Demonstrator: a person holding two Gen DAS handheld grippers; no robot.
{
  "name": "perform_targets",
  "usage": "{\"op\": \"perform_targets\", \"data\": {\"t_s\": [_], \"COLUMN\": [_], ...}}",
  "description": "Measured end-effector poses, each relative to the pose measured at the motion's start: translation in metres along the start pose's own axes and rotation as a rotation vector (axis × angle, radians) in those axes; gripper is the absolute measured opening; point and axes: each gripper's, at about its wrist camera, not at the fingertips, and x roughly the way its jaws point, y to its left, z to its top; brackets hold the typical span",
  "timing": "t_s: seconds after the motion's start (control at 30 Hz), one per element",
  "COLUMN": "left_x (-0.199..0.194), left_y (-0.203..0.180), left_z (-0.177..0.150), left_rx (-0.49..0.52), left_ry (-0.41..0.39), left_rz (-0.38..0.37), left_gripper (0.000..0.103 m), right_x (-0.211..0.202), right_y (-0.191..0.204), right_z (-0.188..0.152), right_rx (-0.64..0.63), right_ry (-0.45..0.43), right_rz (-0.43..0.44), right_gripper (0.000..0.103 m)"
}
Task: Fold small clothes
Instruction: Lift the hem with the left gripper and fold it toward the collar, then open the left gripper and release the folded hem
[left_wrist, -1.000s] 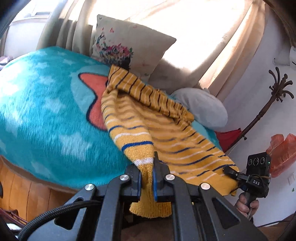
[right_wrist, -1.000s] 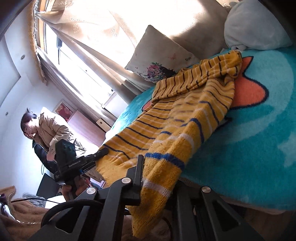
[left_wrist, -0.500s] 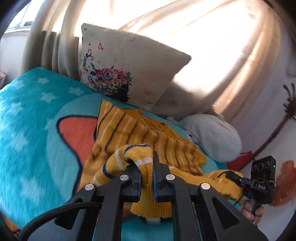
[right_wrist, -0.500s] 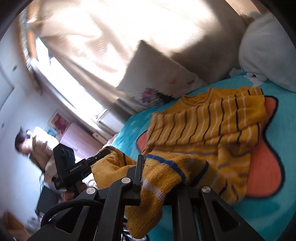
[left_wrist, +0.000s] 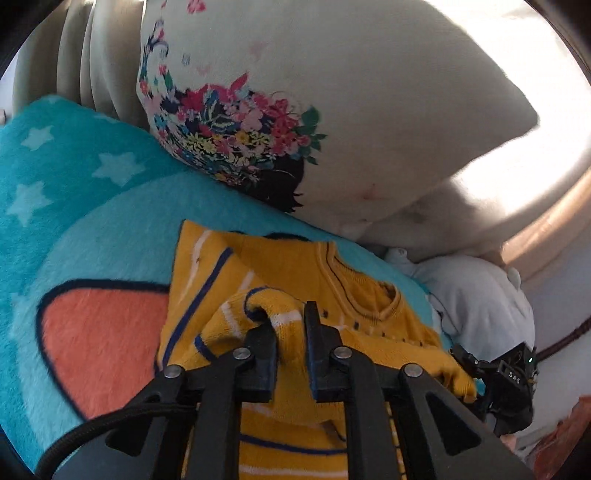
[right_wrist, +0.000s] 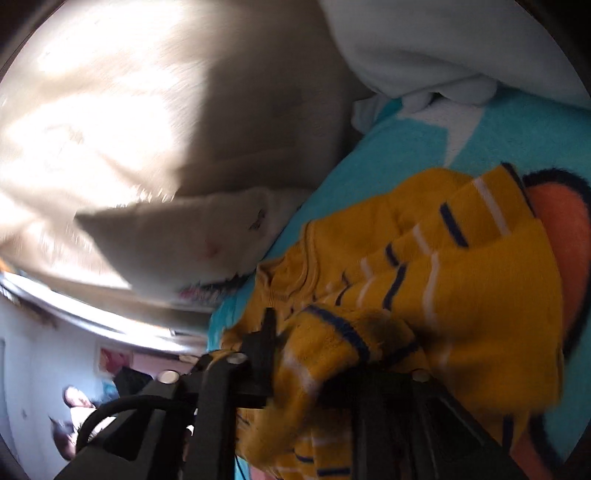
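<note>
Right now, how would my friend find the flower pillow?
Look at the teal star blanket on the bed. Behind the yellow striped sweater lying on it, a cream pillow leans upright. Only it has bright printed flowers; the pale blue cushion beside it is plain.

A floral pillow (left_wrist: 314, 122) leans on the teal star blanket (left_wrist: 85, 206).

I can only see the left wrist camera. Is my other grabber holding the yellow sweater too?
Observer: Yes. In the right wrist view the right gripper is shut on the yellow sweater, bunched between its fingers.
Operator: Is anyone else in the room?
Observer: A blurry person shows at that view's lower left.
Operator: What's near the white bundle?
Observer: A white patch in the teal blanket lies just below the white bundle.
</note>
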Motion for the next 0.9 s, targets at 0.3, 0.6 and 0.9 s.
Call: {"op": "perform_targets", "data": {"t_s": [0.3, 0.6, 0.9], "left_x": [-0.016, -0.029, 0.020], "left_y": [0.014, -0.010, -0.043], "left_z": [0.023, 0.011, -0.012], "left_rx": [-0.093, 0.054, 0.286], "left_ry": [-0.079, -0.084, 0.035], "left_rz": [-0.076, -0.013, 0.041], "left_gripper": [0.063, 0.064, 0.064], "right_x": [0.000, 0.002, 0.055], "right_y": [0.015, 0.061, 0.059], "right_z": [0.029, 0.008, -0.013], "right_rx": [-0.029, -0.322, -0.443], "right_ry": [-0.091, -0.045, 0.081], "right_rz": [0.019, -0.114, -0.234], "right_gripper": [0.065, 0.055, 0.044]}}
